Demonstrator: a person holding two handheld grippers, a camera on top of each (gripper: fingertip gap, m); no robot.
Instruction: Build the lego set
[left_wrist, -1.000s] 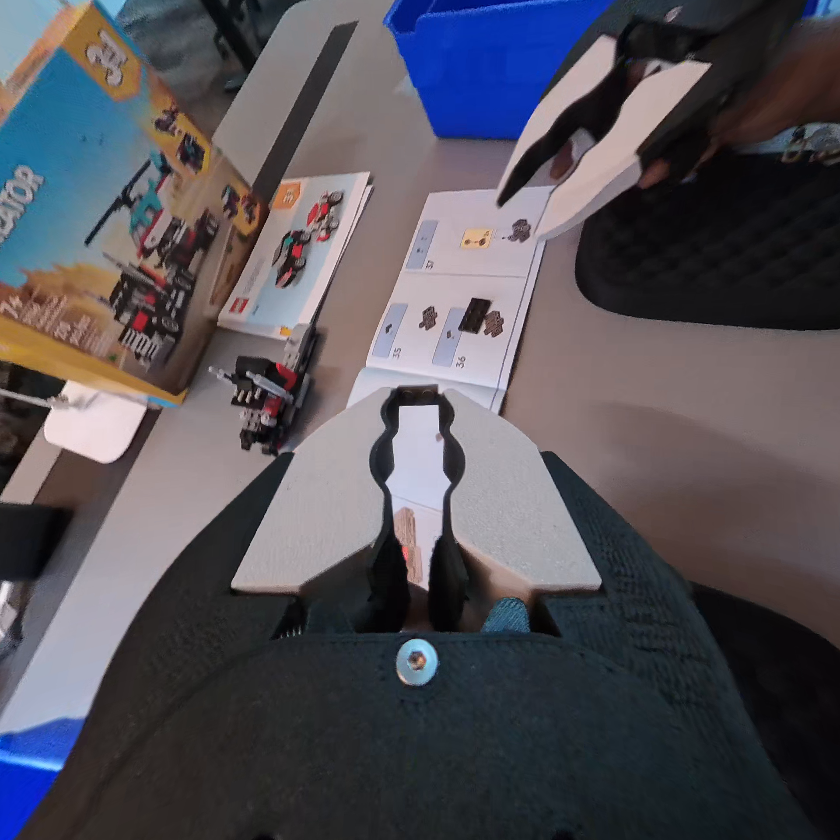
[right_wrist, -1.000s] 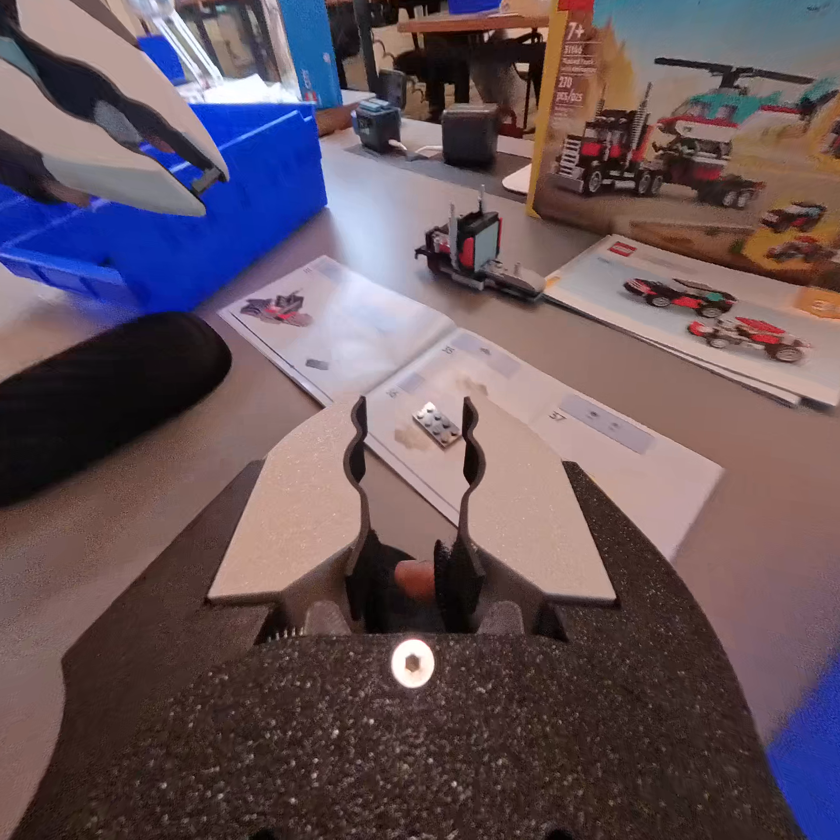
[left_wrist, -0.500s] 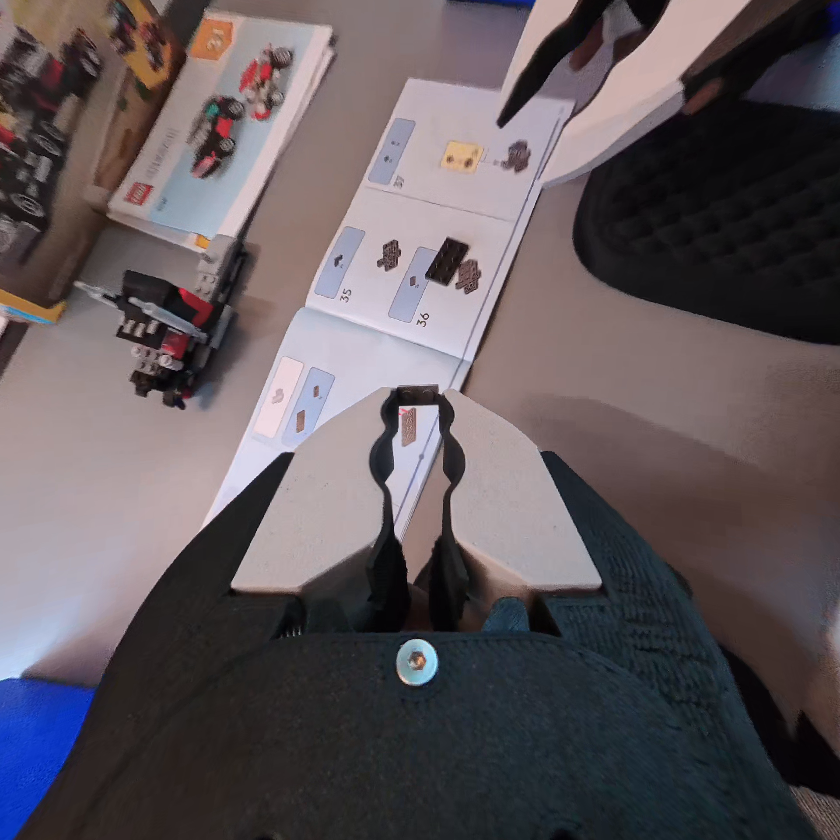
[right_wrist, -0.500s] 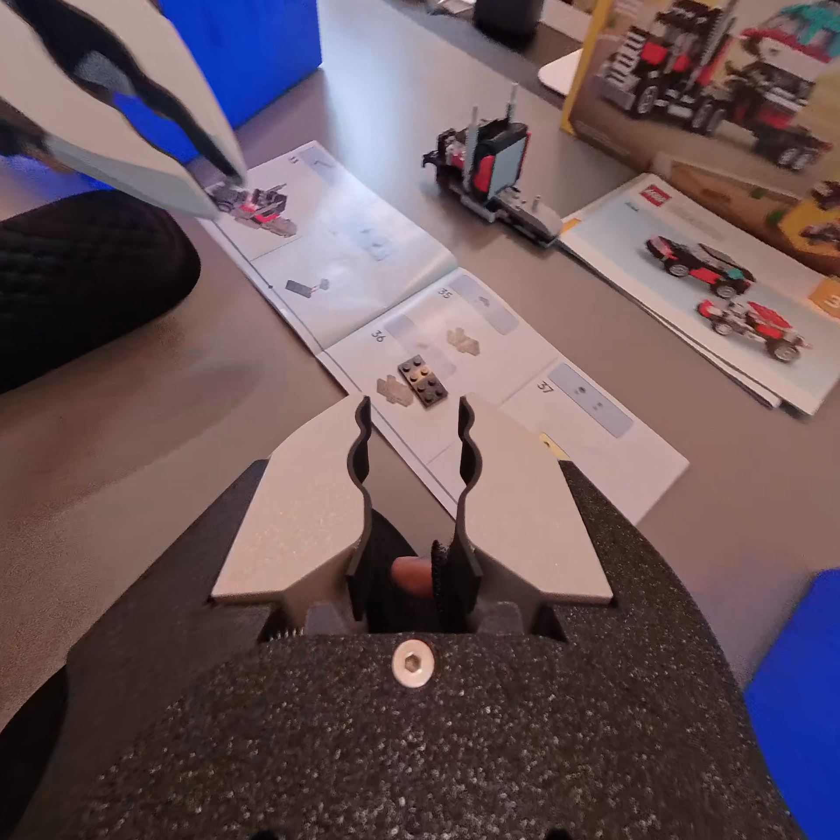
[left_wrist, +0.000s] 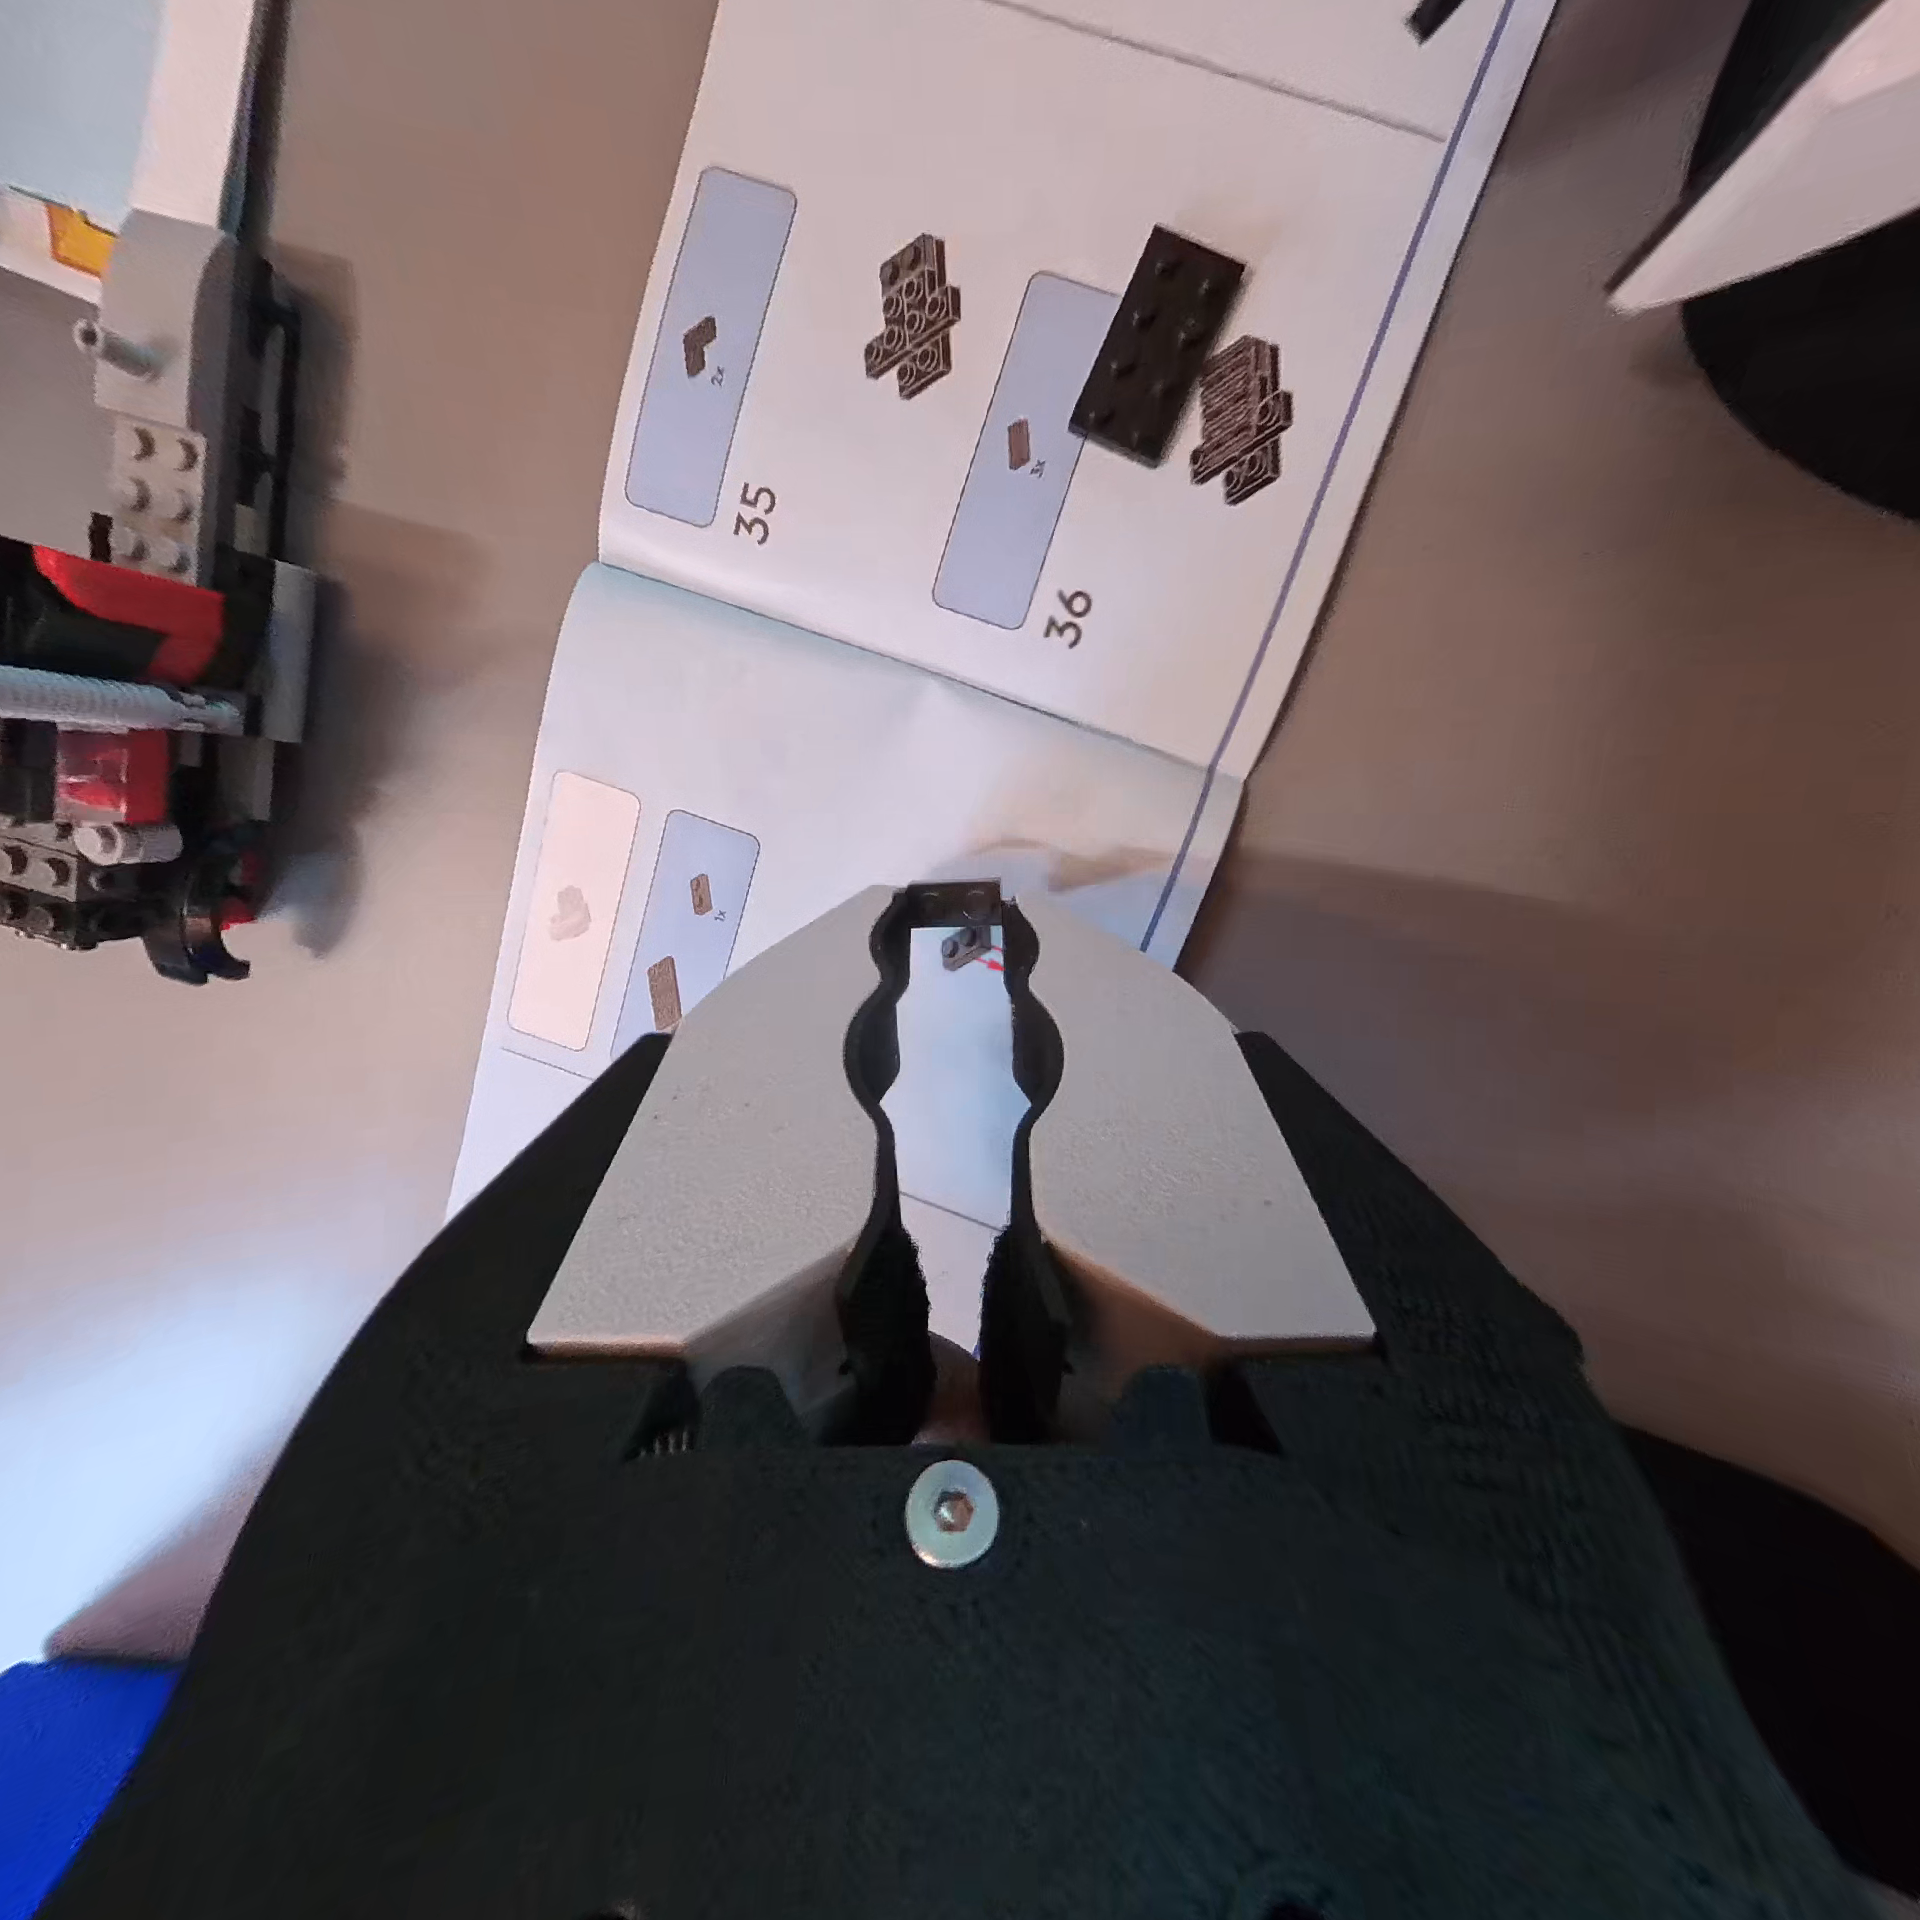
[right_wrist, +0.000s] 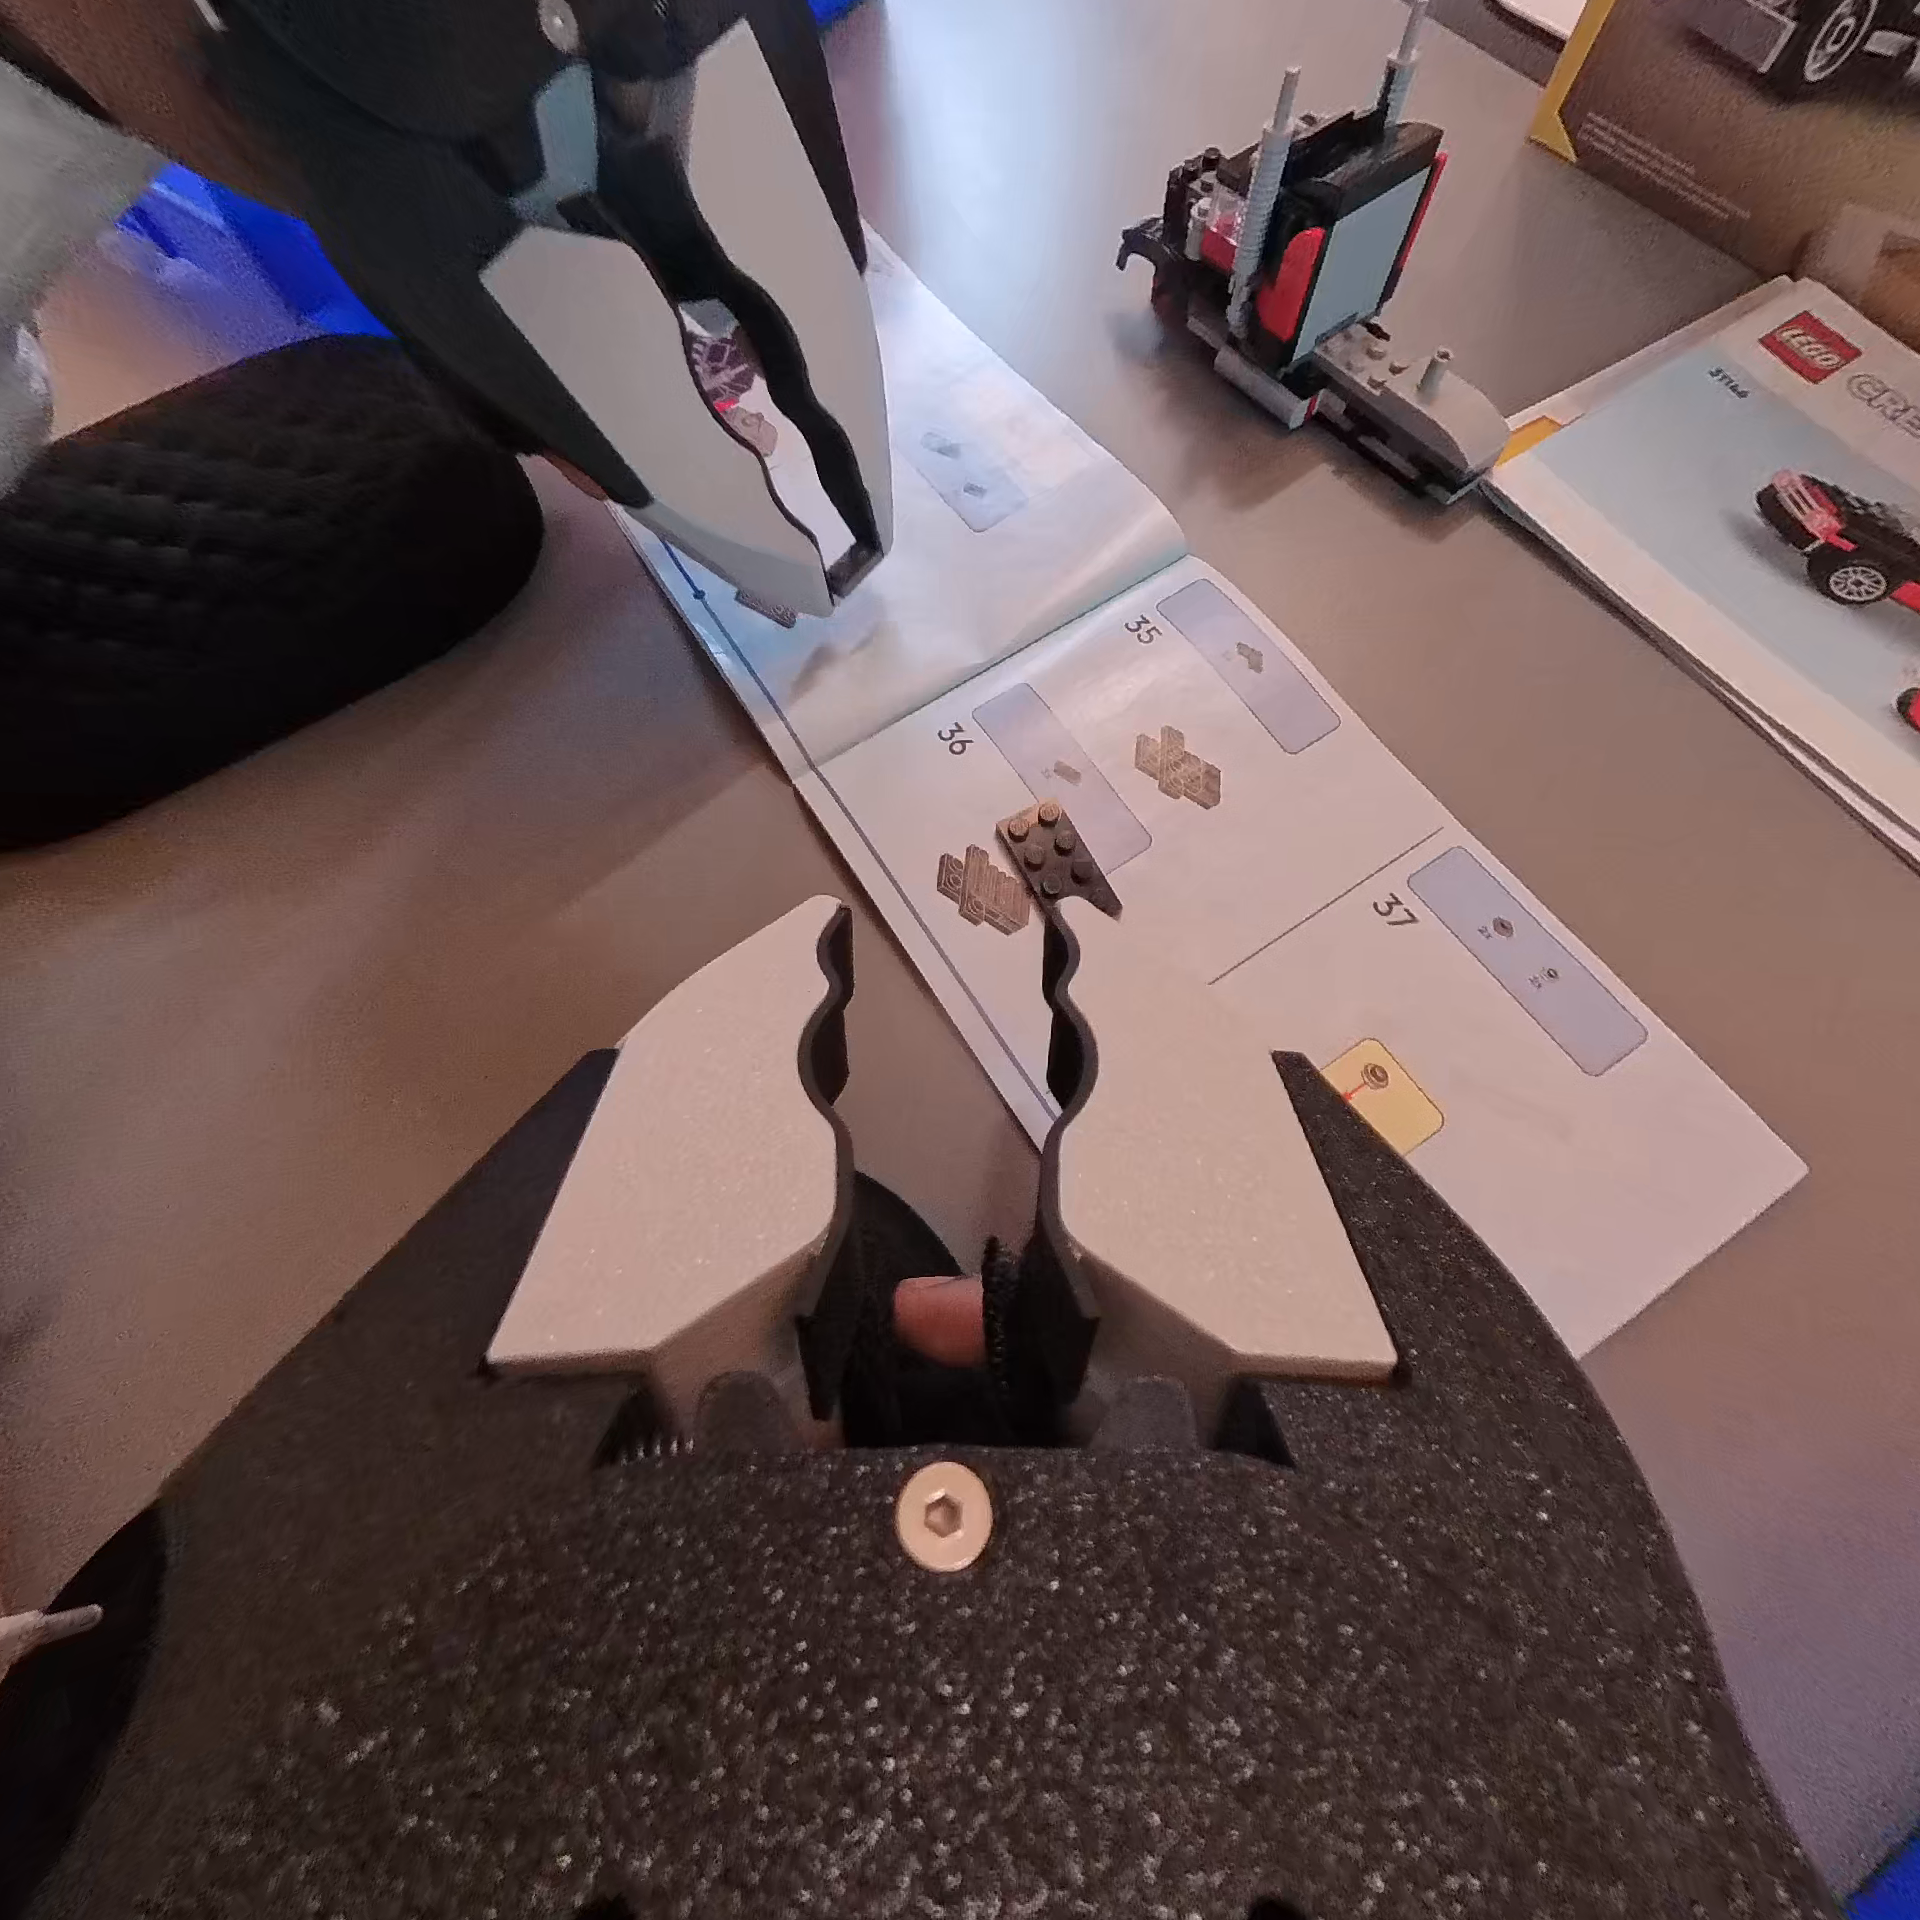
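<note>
A grey table (right_wrist: 1351, 540) fills both views, and an open instruction booklet (left_wrist: 883, 665) lies flat on it. In the left wrist view the left gripper (left_wrist: 954, 902) sits low in the middle of the frame, and its two tips pinch a small dark plate (left_wrist: 954, 900) over the lower page of the booklet. In the right wrist view that same gripper comes down from the upper left of the frame, with the little piece at its tips just above the page. A black flat plate (left_wrist: 1155, 345) with studs lies on the upper page, in the upper right part of the left view, next to a printed drawing of bricks. In the right wrist view the right gripper (right_wrist: 940, 920) is at the bottom middle, its two tips are spread apart and it holds nothing, and the black flat plate lies just past its right tip. A half-built truck (right_wrist: 1314, 265) in black, red and grey stands on the table at the upper right of that view. A second booklet (right_wrist: 1766, 520) lies at the right edge. A black padded cushion (right_wrist: 239, 561) rests at the left.
</note>
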